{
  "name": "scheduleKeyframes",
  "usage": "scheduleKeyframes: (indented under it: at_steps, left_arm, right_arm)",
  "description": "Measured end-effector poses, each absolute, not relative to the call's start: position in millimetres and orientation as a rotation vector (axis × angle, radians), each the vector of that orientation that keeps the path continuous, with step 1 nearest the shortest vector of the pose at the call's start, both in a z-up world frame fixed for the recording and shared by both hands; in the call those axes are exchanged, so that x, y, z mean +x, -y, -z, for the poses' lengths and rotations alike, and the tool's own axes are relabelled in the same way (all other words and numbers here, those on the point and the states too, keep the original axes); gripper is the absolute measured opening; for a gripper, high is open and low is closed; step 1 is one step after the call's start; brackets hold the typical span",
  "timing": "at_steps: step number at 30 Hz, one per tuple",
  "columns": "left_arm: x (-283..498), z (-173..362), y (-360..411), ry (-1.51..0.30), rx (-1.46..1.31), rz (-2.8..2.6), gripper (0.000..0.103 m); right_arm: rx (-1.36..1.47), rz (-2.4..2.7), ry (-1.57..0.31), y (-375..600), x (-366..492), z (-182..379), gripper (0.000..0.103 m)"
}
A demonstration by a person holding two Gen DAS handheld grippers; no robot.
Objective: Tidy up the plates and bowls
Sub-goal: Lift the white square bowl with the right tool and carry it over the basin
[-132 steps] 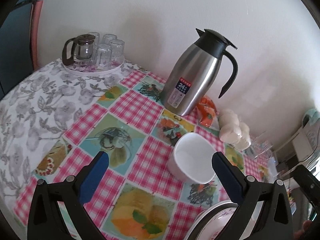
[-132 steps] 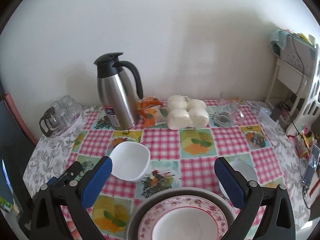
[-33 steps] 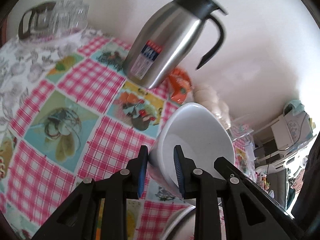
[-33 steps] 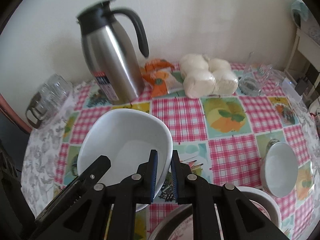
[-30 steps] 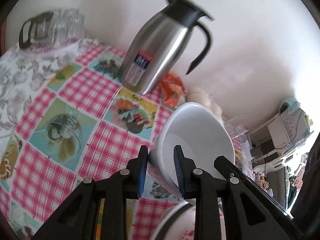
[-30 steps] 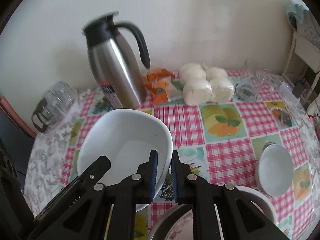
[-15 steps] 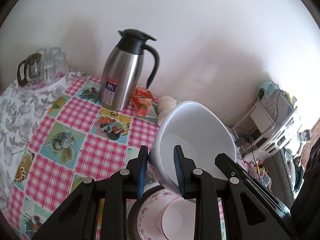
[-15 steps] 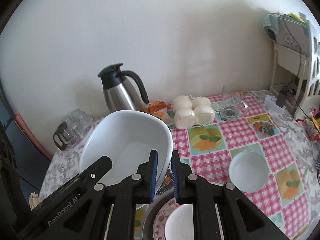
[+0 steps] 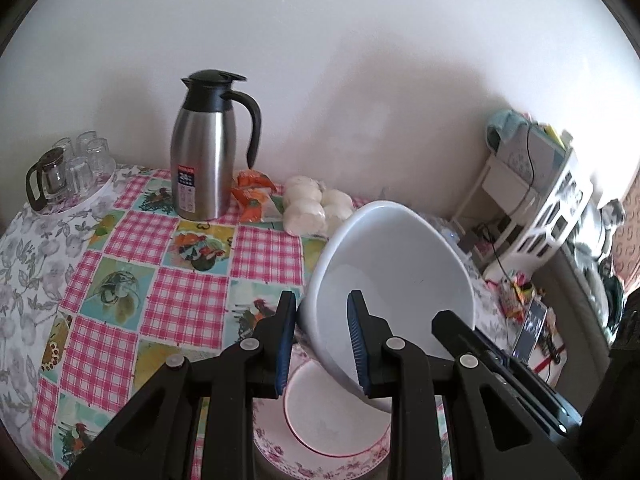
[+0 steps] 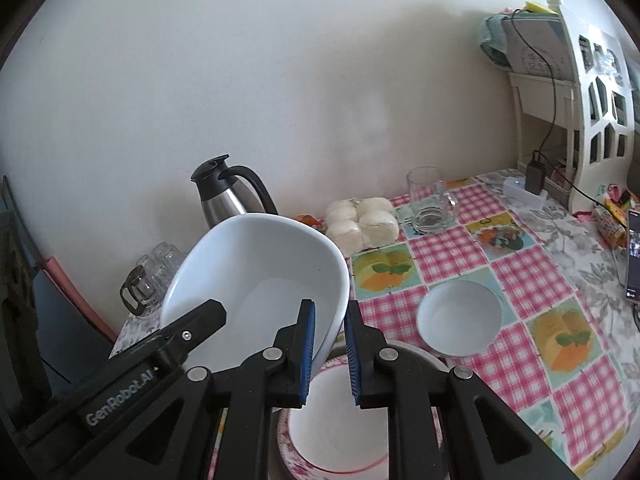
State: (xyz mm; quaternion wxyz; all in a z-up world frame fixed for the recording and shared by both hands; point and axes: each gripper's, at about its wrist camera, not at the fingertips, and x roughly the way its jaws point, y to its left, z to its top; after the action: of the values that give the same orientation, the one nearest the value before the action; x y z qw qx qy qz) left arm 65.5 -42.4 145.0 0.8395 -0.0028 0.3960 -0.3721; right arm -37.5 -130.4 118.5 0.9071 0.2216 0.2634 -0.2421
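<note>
A large white bowl (image 9: 396, 272) (image 10: 256, 280) hangs tilted in the air, held from both sides. My left gripper (image 9: 321, 300) is shut on its left rim, one pad inside and one outside. On the opposite rim my right gripper (image 10: 329, 308) is shut the same way. Right under the bowl lies a floral pink-rimmed plate (image 9: 332, 432) (image 10: 340, 436), partly hidden by the fingers. A small white bowl (image 10: 460, 316) stands on the checked tablecloth to the right of that plate.
At the back by the wall stand a steel jug (image 9: 204, 160), an orange packet (image 9: 252, 192) and wrapped white buns (image 9: 312, 208). A tray of glasses (image 9: 68, 172) is far left. A glass mug (image 10: 430, 200), a phone (image 10: 634, 256) and a white shelf (image 10: 580, 80) are on the right.
Both grippers, open at first, closed on the white bowl's rims. They have lifted it off the table and carried it over the floral plate.
</note>
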Motion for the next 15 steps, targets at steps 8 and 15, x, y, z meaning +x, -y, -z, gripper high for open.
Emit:
scheduleKeyframes:
  at_steps: [8, 15]
  left_arm:
    - [48, -137, 58, -0.86, 0.047, 0.795, 0.027]
    - [39, -132, 61, -0.877, 0.067, 0.797, 0.027]
  right_arm:
    - [0.483, 0.502, -0.557, 141, -61, -107, 0.018]
    - [0.526, 0.486, -0.566, 148, -75, -100, 0.018]
